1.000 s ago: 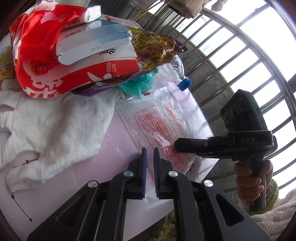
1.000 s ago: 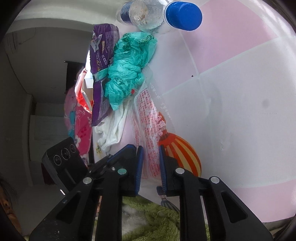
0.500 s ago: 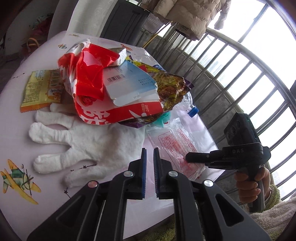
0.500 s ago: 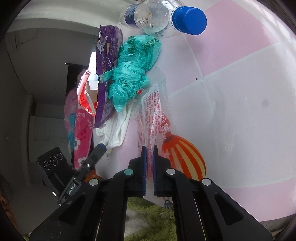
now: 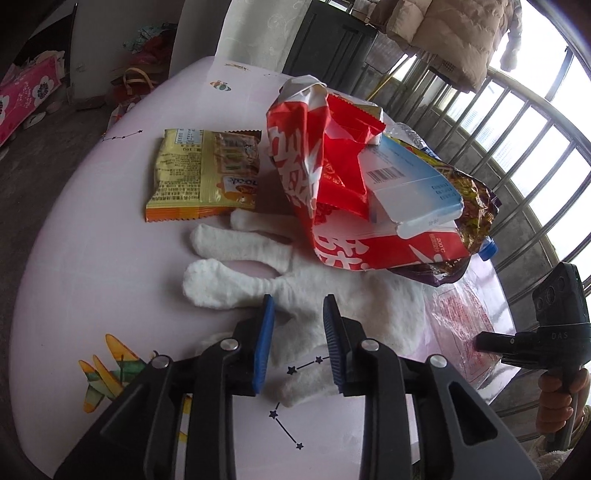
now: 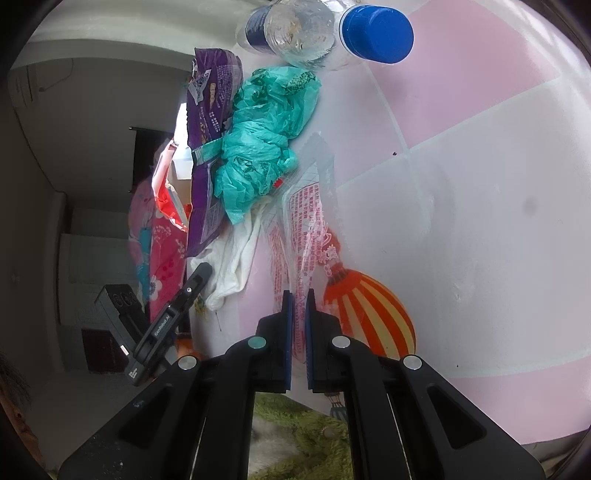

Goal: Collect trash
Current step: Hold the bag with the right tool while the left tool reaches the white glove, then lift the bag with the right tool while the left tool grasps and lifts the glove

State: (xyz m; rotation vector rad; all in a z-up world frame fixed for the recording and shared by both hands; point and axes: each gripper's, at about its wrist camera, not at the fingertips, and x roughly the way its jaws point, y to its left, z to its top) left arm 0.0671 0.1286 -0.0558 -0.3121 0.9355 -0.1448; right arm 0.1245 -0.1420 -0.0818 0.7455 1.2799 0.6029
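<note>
1. The left gripper [image 5: 298, 341] hangs over the tabletop [image 5: 110, 280] with its fingers [image 5: 263, 343] apart and gripping nothing; the white glove [image 5: 332, 295] lies right under and ahead of the gap

2. Further ahead of those fingers sit the yellow snack packet [image 5: 199, 177], then the red bag [image 5: 332, 192] with a blue-white carton [image 5: 410, 192] on it

3. The right gripper [image 6: 298, 334] has its fingers [image 6: 286, 332] pinched on the near edge of the clear printed wrapper [image 6: 306, 221], which lies flat beyond them; the teal plastic bag [image 6: 258, 147] and plastic bottle [image 6: 325, 33] lie past it

4. To do this well, I judge: lift the thin film slowly so it does not slip or drag the teal bag

5. The tabletop is pale pink and white with cartoon prints, including a striped balloon [image 6: 369, 314]; barred windows [image 5: 517, 122] stand beyond it
</note>
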